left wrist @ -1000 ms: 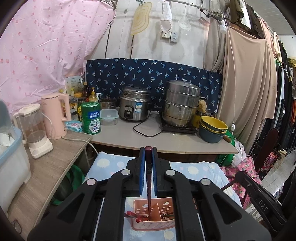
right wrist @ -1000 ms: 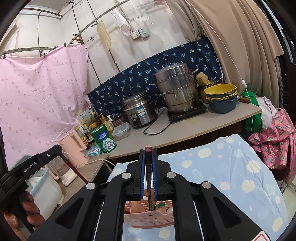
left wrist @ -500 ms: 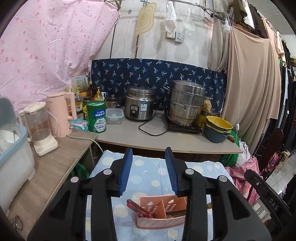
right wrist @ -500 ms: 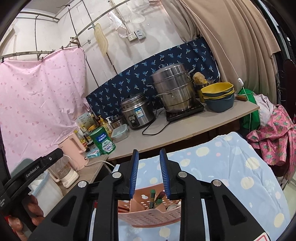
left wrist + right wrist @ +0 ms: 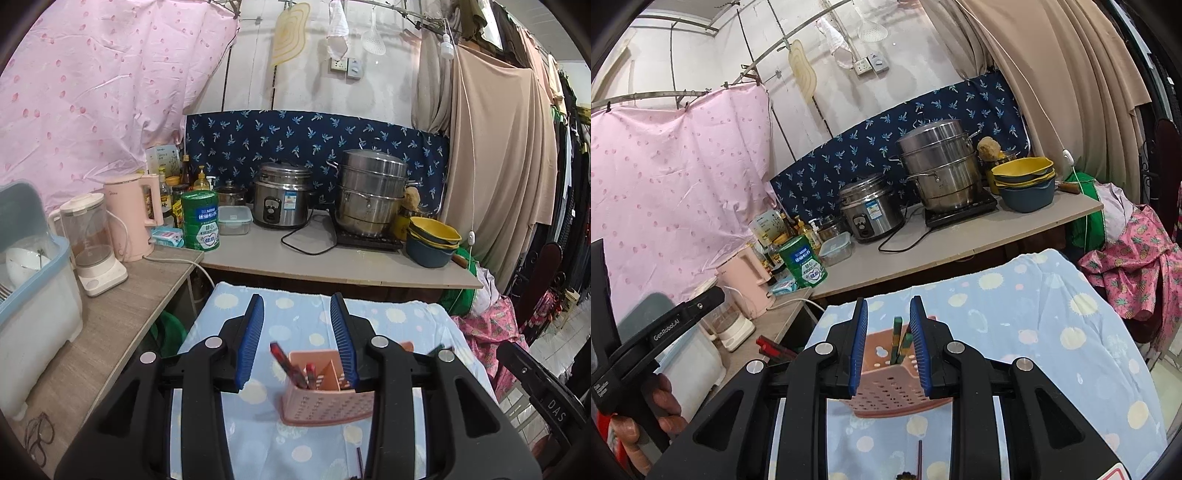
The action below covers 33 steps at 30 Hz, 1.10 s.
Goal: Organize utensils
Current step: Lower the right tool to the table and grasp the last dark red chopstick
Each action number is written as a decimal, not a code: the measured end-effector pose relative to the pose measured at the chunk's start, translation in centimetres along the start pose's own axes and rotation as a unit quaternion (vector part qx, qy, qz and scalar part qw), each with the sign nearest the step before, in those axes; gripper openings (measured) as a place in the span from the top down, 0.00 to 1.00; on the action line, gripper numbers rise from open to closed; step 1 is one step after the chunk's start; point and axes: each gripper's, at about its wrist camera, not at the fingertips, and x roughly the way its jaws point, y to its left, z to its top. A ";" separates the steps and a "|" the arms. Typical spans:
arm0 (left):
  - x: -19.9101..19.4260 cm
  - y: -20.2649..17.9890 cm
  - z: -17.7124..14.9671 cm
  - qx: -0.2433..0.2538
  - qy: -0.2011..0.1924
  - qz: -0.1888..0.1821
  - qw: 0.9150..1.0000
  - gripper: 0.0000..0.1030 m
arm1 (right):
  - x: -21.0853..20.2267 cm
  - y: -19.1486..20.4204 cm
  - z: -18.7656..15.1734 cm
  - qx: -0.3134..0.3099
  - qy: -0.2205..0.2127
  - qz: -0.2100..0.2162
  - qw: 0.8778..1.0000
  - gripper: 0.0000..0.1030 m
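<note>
Left gripper (image 5: 297, 336): jaws parted, empty; red-handled utensils (image 5: 291, 365) stand in the left compartment of the pink caddy (image 5: 328, 406) on the blue cloth (image 5: 317, 325). Right gripper (image 5: 888, 343): jaws narrowly apart, gripping nothing; green-handled utensils (image 5: 898, 341) stand in the caddy between them. Judged well along; at least one dark stick (image 5: 919, 456) lies loose on the cloth.

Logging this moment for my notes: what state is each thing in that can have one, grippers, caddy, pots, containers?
left gripper: open, holding nothing
right gripper: open, holding nothing
pink caddy: upright on the blue cloth, utensils standing in it
red chopsticks: leaning in the caddy
green utensil: standing in the caddy
rice cooker: lid on
steamer pot: lidded
clear food box: lid on
</note>
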 end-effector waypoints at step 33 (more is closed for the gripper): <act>-2.1 1.2 -22.6 0.003 0.233 0.015 0.972 0.65 | -4.5 -1.1 -24.8 -0.061 0.273 -0.030 0.960 0.77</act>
